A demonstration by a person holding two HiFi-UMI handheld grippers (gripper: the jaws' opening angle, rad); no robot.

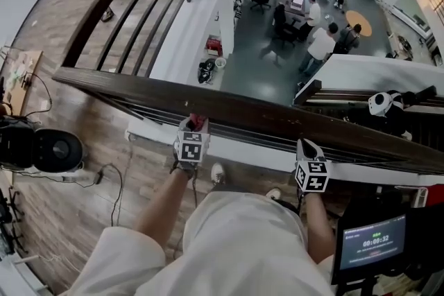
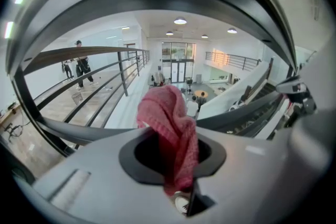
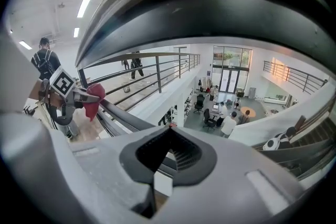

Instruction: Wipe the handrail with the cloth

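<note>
A dark wooden handrail (image 1: 263, 118) runs across the head view from upper left to right, over thin railing bars. My left gripper (image 1: 194, 124) sits against the near side of the rail, shut on a red cloth (image 1: 198, 123). In the left gripper view the cloth (image 2: 170, 128) bunches up out of the shut jaws. My right gripper (image 1: 309, 147) is at the rail further right, shut and empty (image 3: 168, 157). From the right gripper view I see the left gripper (image 3: 65, 89) and the cloth (image 3: 95, 98) at the left.
Beyond the rail is a drop to a lower floor with people and desks (image 1: 312, 17). A black round device (image 1: 41, 149) with a cable stands on the wooden floor at the left. A timer screen (image 1: 374, 242) is at the lower right. A panda figure (image 1: 381, 104) sits past the rail.
</note>
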